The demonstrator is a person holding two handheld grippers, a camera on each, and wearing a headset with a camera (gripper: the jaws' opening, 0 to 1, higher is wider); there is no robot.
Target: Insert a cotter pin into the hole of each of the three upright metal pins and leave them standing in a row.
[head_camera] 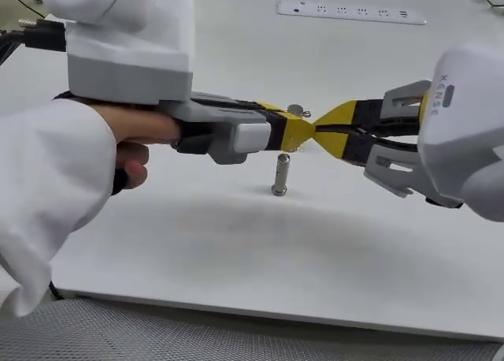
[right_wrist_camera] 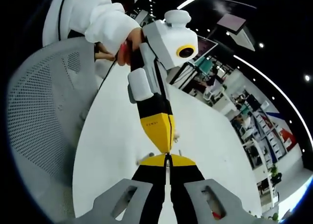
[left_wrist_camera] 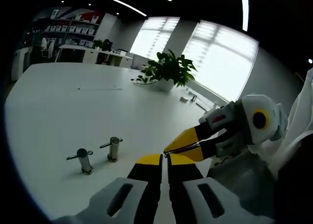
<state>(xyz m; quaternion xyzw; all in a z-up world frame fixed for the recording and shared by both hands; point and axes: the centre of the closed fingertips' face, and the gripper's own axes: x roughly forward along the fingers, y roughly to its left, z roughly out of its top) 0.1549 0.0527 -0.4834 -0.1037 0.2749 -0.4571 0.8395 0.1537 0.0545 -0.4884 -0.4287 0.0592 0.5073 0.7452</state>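
Observation:
A bare metal pin (head_camera: 280, 175) stands upright on the white table, just below the two grippers. Behind them the top of another pin (head_camera: 295, 109) peeks out. In the left gripper view two upright pins (left_wrist_camera: 85, 160) (left_wrist_camera: 113, 149) each carry a cotter pin through the head. The left gripper (head_camera: 303, 132) (left_wrist_camera: 165, 156) reaches in from the left with its jaws together. The right gripper (head_camera: 323, 130) (right_wrist_camera: 168, 155) comes from the right, also shut. Their yellow tips touch point to point above the table. I cannot make out anything held between either pair of jaws.
A white power strip (head_camera: 350, 13) lies at the back of the table. The table's front edge (head_camera: 276, 314) runs close to me, with a grey mesh chair (right_wrist_camera: 39, 111) below it. A potted plant (left_wrist_camera: 168, 67) stands far across the table.

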